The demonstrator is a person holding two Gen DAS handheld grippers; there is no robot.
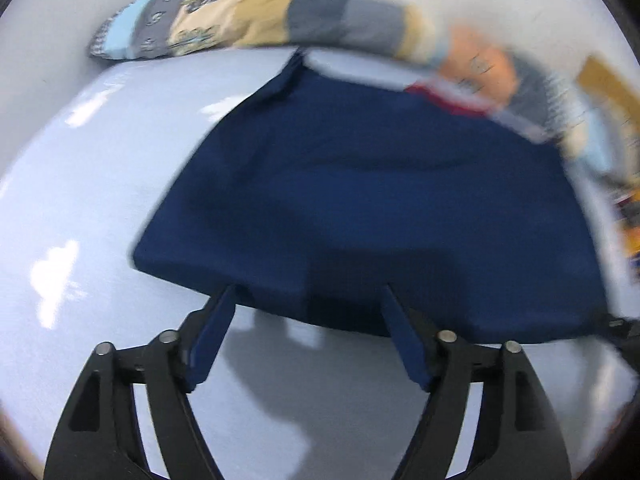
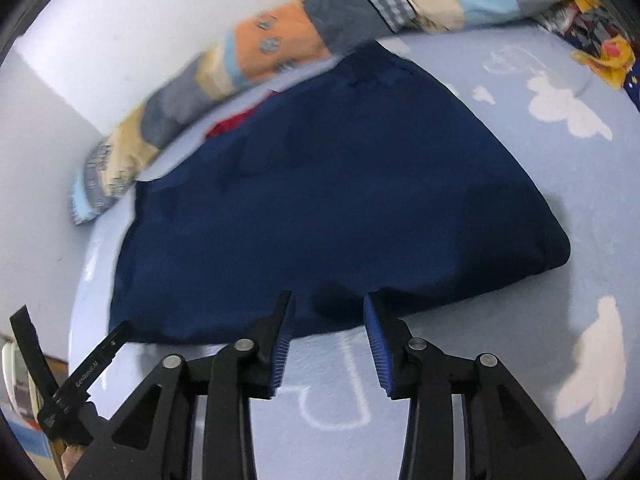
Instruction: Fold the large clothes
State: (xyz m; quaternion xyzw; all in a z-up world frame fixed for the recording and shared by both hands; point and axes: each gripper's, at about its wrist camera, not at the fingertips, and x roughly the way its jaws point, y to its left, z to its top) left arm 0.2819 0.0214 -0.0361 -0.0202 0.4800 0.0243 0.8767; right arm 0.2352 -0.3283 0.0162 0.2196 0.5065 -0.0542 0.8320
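Note:
A folded navy blue garment (image 1: pixel 360 208) lies flat on the light blue bed sheet (image 1: pixel 80 200); it also shows in the right wrist view (image 2: pixel 332 200). My left gripper (image 1: pixel 308 292) is open and empty, fingertips just above the garment's near edge. My right gripper (image 2: pixel 329 300) is open and empty, fingertips at the same near edge further right. A bit of red cloth (image 2: pixel 232 124) peeks out at the garment's far side. The left gripper's fingers (image 2: pixel 108 352) appear at the lower left of the right wrist view.
A long patchwork bolster (image 1: pixel 260 16) lies along the white wall behind the garment, also in the right wrist view (image 2: pixel 272 44). The sheet has white cloud prints (image 2: pixel 564 108). A dark patterned cloth with yellow (image 2: pixel 600 48) lies at the far right.

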